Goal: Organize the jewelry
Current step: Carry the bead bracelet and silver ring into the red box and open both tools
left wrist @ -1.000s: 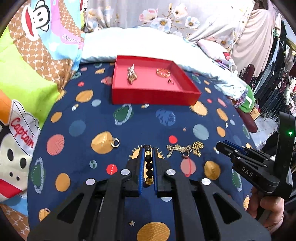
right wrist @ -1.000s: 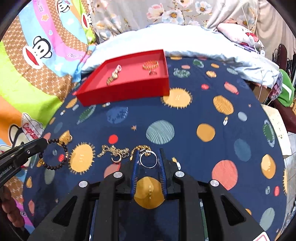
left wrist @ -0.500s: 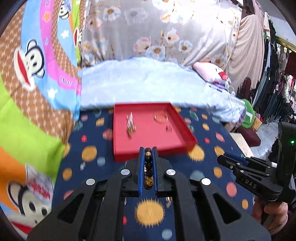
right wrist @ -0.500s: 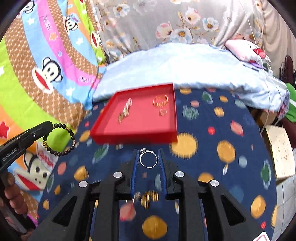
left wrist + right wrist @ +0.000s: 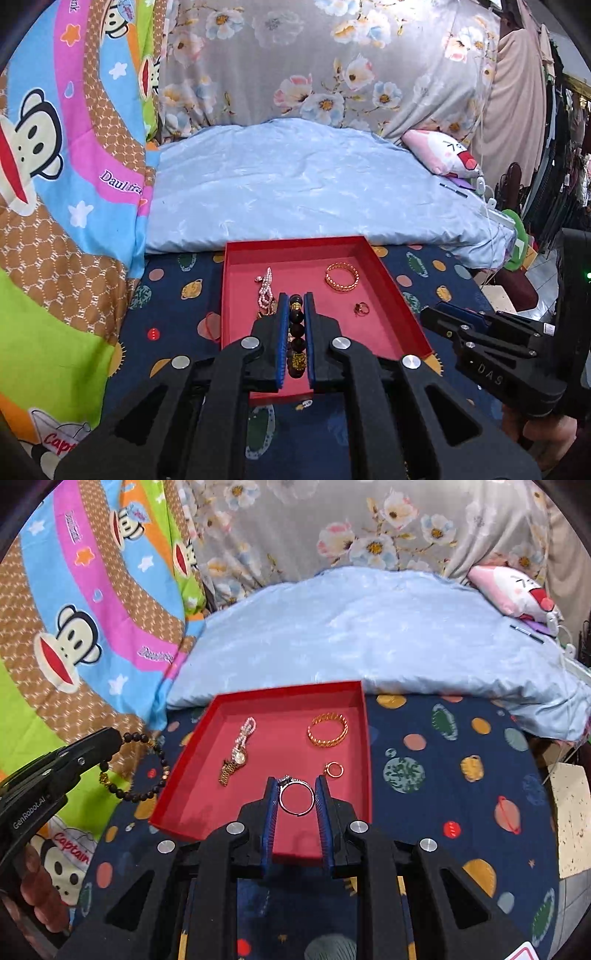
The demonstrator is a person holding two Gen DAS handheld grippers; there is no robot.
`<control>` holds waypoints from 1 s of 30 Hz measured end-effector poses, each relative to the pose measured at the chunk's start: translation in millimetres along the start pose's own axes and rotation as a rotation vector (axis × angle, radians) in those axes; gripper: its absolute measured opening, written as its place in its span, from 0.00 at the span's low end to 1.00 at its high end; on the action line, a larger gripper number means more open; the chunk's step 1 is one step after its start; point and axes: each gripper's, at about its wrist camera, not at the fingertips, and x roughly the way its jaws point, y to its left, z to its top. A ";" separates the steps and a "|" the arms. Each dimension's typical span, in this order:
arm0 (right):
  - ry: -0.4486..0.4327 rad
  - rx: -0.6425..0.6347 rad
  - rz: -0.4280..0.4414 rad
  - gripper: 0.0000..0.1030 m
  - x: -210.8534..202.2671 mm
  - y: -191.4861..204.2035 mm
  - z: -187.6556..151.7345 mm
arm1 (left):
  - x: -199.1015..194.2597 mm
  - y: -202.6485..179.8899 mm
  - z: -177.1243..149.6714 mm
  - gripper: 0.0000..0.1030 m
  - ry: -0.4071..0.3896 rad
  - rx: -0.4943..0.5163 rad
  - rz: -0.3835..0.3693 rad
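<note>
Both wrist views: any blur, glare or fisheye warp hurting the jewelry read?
Left wrist: sharp, soft even light, no glare; bead bracelet crisp in left gripper. Right wrist: silver ring crisp in right gripper; red tray edges bow, corners vignetted black.

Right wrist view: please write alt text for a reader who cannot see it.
The right gripper holds a silver ring between its jaws above the near part of a red tray. In the tray lie a watch, a gold bangle and a small gold ring. At left, the left gripper holds a dark bead bracelet.
</note>
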 end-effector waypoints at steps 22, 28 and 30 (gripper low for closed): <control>0.081 0.004 -0.045 0.27 68.2 -12.8 -7.2 | 70.5 23.1 -17.1 0.17 0.115 -0.054 0.063; 0.027 0.011 -0.043 0.35 31.2 -15.1 -4.5 | 41.8 32.3 -10.2 0.34 0.072 -0.076 0.069; 0.013 0.010 -0.046 0.35 16.1 -15.1 -7.2 | 27.6 35.3 -11.1 0.34 0.059 -0.079 0.077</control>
